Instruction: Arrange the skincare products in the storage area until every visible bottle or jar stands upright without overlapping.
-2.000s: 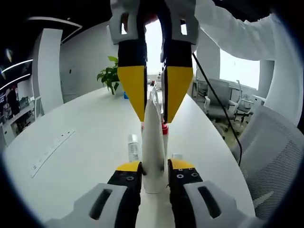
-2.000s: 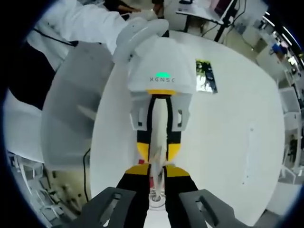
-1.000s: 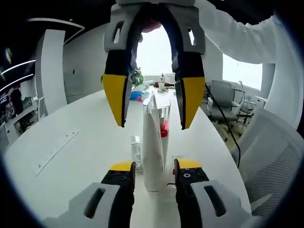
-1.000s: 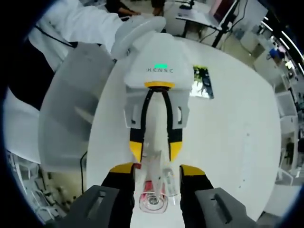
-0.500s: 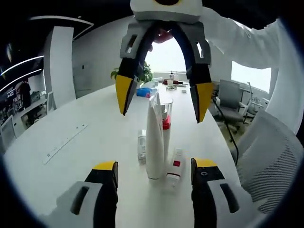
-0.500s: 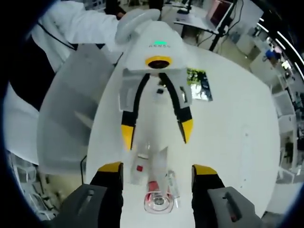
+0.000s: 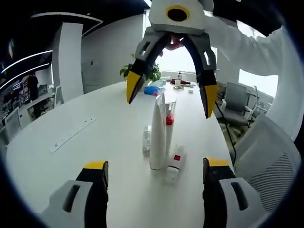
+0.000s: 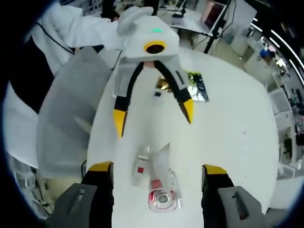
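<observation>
Both grippers have let go and spread apart since two seconds ago, when each was clamped on the white tube; now the left gripper (image 7: 151,168) stands with its jaws wide apart and nothing between them, and the right gripper (image 8: 156,171) is likewise spread wide and holds nothing; in the left gripper view the right gripper (image 7: 169,95) hangs above the products, its yellow tips well apart and clear of them; in the right gripper view the left gripper (image 8: 153,114) reaches in from the far side, jaws also wide.

The white tube (image 7: 157,140) stands upright on the white table (image 7: 85,156), cap down; just behind it, touching or nearly so, stands a clear bottle (image 7: 168,128) with a red band; a small clear bottle (image 7: 147,140) stands just beside the tube; a small white bottle (image 7: 174,164) with a red label lies on its side near the tube's foot; a person's white sleeve (image 7: 247,42) shows behind the right gripper.
</observation>
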`<action>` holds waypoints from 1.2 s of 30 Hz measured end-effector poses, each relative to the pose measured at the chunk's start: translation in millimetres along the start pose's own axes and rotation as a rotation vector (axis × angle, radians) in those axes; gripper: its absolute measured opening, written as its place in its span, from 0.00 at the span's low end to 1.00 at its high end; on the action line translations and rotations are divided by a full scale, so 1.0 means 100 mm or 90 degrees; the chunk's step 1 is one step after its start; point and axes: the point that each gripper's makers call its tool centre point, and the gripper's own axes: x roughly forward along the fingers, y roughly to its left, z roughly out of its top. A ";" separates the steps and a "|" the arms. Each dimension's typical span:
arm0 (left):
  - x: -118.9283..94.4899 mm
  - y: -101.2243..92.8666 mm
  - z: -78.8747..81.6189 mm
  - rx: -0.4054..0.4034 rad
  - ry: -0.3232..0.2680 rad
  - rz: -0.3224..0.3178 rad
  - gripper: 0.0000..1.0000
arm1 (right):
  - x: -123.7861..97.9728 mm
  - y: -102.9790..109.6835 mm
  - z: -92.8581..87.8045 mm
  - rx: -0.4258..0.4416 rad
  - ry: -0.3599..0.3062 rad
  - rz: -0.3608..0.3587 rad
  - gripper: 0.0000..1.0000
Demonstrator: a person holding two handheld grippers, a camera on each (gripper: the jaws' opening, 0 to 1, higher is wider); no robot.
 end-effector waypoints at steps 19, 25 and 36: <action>-0.38 0.11 -0.15 -0.016 0.031 0.068 0.99 | -0.05 0.08 -0.01 0.022 -0.032 -0.036 0.99; -0.53 0.17 -0.16 -0.028 0.026 0.098 0.99 | -0.12 0.07 0.00 0.042 -0.065 -0.070 0.99; -0.77 0.18 -0.21 -0.064 0.013 0.135 0.99 | -0.19 0.15 -0.09 0.092 -0.097 -0.116 1.00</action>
